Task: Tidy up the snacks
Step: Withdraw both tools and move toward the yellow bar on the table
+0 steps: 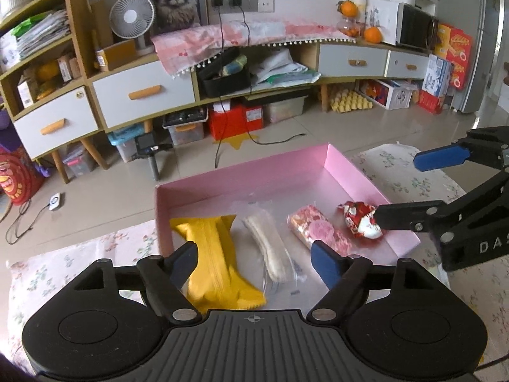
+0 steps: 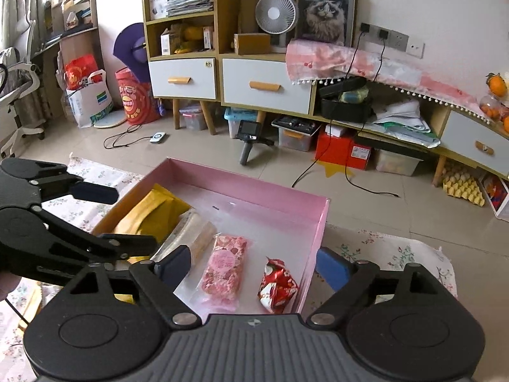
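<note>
Pink shallow box [image 1: 342, 167] sitting on a floral cloth [image 1: 410, 172] on the floor, 4 snacks lined up inside: yellow pouch [image 1: 219, 254], clear sleeve of pale wafers [image 1: 265, 245], pink patterned pack [image 1: 313, 224], red-and-white foil candy [image 1: 361, 219] nearest the right wall. Left gripper [image 1: 254, 259] spread wide above the yellow pouch and wafers — nothing pinched. Right gripper [image 2: 254, 264] also spread wide over the pink pack and foil candy, gripping nothing; in the left view its lower finger [image 1: 404, 215] overlaps the candy's edge, can't tell if touching. Behind the box: low cabinet with white drawers [image 1: 143, 95], desk fan [image 1: 132, 17], cat picture [image 1: 175, 3], red storage box [image 1: 235, 121], black cables [image 1: 219, 146] trailing across the tiles — none of it blocking the box.
</note>
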Available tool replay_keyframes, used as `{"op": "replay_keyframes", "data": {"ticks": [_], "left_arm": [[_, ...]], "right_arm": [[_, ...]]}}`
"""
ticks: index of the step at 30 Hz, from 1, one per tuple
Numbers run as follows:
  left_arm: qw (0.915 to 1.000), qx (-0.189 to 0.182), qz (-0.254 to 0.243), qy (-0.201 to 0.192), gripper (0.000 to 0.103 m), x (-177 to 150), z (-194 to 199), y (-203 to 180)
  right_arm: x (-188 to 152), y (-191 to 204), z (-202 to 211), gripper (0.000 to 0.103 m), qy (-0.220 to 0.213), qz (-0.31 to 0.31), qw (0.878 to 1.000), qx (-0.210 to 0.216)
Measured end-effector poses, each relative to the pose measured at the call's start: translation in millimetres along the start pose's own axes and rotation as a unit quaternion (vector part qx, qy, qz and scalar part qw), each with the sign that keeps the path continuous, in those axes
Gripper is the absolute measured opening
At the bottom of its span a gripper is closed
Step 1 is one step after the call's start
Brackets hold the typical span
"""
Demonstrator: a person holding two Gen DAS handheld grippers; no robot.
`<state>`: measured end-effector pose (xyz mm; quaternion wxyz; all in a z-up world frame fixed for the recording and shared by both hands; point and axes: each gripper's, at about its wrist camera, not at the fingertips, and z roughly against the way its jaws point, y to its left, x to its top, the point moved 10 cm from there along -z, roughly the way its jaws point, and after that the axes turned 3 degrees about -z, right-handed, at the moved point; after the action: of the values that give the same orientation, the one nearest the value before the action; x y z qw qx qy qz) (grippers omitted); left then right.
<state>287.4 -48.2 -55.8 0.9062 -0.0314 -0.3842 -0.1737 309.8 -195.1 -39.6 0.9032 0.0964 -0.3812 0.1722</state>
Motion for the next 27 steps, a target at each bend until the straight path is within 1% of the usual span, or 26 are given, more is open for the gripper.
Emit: {"op": "replay_keyframes", "data": {"ticks": [3,5,13,19,24,27], "left_arm": [[1.0000,0.003,0.004,-0.007,0.087,-8,16,1],[1.0000,0.003,0.003,-0.008,0.088,-15,26,0],[0.9999,-0.002,-0.012,-0.005,0.089,-46,68,-8],[0.9997,-0.003,-0.021,-0.007,0.090,-65,97,-16],[0.9997,-0.004,-0.024,-0.008,0.090,-81,112,-23],[0.9998,-0.006,-0.017,-0.010,0.090,-90,117,-24]], "right_arm": [[-3,4,13,0.076,-0.009,0.002,1.000,-0.012],[-6,6,21,0.077,-0.013,0.000,1.000,-0.021],[-25,25,50,0.080,-0.020,0.013,0.999,-0.032],[-37,40,69,0.081,-0.023,0.023,0.999,-0.031],[-45,52,81,0.081,-0.032,0.028,0.998,-0.038],[-52,59,89,0.082,-0.038,0.027,0.998,-0.038]]}}
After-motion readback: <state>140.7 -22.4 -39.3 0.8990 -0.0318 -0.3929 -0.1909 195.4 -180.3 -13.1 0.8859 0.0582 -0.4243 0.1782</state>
